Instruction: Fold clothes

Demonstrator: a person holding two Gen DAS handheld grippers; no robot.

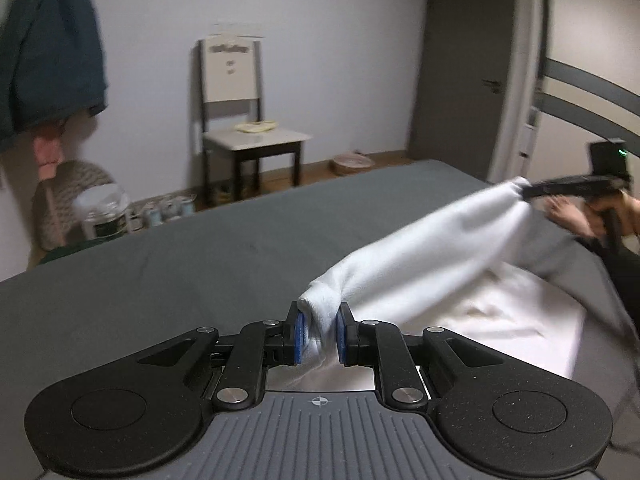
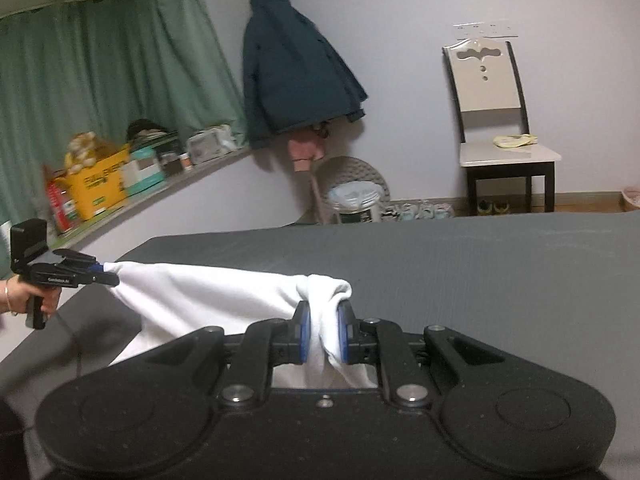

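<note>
Bed (image 2: pixel 500 280) — dark grey, bare | chair (image 2: pixel 500 120) by wall | both jaws clamped on white garment (image 2: pixel 208 296), held taut above bed

Left claw (image 1: pixel 320 334) clamped tight, right claw (image 2: pixel 324 334) clamped tight, held well apart

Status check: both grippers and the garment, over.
Left hand-held gripper shut on white garment. Right hand-held gripper shut on it too. Garment stretched between them above the bed. Nothing in the way.
</note>
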